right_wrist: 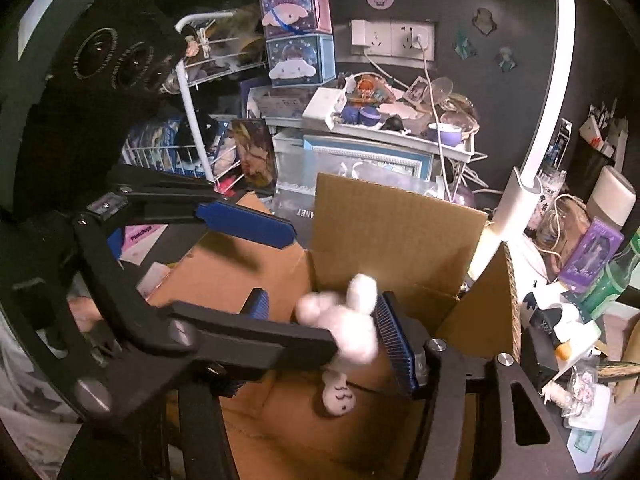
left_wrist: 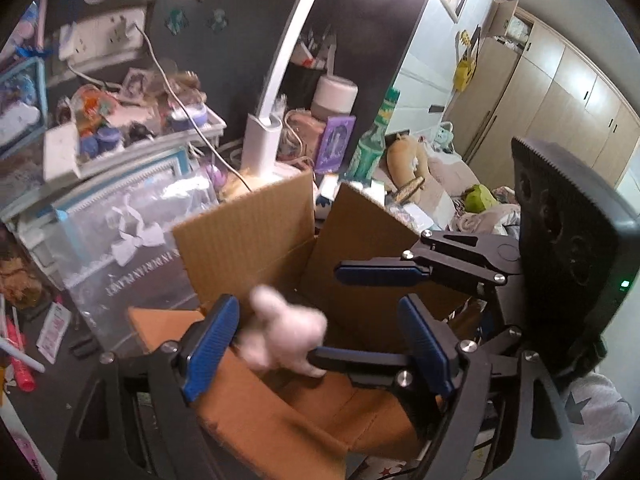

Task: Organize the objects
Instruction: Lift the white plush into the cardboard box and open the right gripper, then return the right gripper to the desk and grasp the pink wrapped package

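plush toy (left_wrist: 284, 332), small and white, hangs blurred over the open cardboard box (left_wrist: 248, 224), right between the pads of the left tongs (left_wrist: 320, 344). the left tongs stand wide: the toy sits closer to their left pad, with clear air between it and the right pad, so they grip nothing.

the right tongs (right_wrist: 328, 324) reach in from the right side of the left pair and cross them over the box. they stand partly spread. in the right wrist view the toy lies against their right-hand pad, while their left-hand pad is well apart from it, so they do not clamp the toy either. one dark finger of the left pair runs across between the right pair's pads, and its tip meets the toy. a lower part of the toy with a stitched face dangles below both pairs, inside the box. whether anything still bears the toy's weight i cannot tell.

the box sits directly below and ahead of both tongs, its flaps standing up on the far side and to the right. beyond the far flap, ahead of the left tongs, stands a white lamp (left_wrist: 262, 140), its arm arching overhead. a green bottle (left_wrist: 368, 148) stands ahead and to the right, and a clear storage bin (left_wrist: 132, 240) lies ahead and to the left, just beside the box.
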A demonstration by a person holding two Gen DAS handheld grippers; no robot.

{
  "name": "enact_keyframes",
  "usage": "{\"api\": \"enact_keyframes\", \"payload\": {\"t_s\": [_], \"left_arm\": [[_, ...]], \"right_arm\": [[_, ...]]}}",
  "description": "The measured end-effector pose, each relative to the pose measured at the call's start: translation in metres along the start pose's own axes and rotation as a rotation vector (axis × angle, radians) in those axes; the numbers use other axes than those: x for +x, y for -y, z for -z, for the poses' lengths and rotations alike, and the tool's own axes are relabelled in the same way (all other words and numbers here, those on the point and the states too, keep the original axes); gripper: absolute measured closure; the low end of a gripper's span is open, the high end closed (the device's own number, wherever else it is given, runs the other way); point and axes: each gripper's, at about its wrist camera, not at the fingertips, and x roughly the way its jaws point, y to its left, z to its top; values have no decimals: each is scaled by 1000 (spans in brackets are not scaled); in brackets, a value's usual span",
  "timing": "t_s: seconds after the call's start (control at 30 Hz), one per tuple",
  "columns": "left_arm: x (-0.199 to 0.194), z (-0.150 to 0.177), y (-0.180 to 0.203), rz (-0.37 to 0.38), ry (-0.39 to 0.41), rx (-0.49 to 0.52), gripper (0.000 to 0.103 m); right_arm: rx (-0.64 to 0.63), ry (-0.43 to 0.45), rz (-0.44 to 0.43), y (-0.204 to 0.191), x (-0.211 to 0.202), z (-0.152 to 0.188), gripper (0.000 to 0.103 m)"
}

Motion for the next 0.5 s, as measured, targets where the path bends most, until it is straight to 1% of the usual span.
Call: {"api": "enact_keyframes", "payload": {"t_s": [0.03,0.1,0.17,0.27,0.37,0.4,0.5], "left_arm": [[-7,1,0,-4,16,5,23],[-26,5,-1,-10,65,16,22],[-49,12,-4,-25,122,15,18],[-85,28,-10,-60,200,15,16],[-114,48,-21,-118,262,-3,15],[-123,56,-26,-139,281,-13,14],[-145,84,-44,-201,326,-55,14]], "right_arm": [[-4,9,0,-2,-1,-1,50],[-17,57,-19,-11,-8,-1,50],[-27,110,-57,-21,-18,-1,50],[-65,182,-110,-43,-30,-2,50],[-132,246,-154,-77,-39,1,50],[-156,265,-186,-92,-40,2,50],[-188,275,-273,-123,-34,6,50]]}}
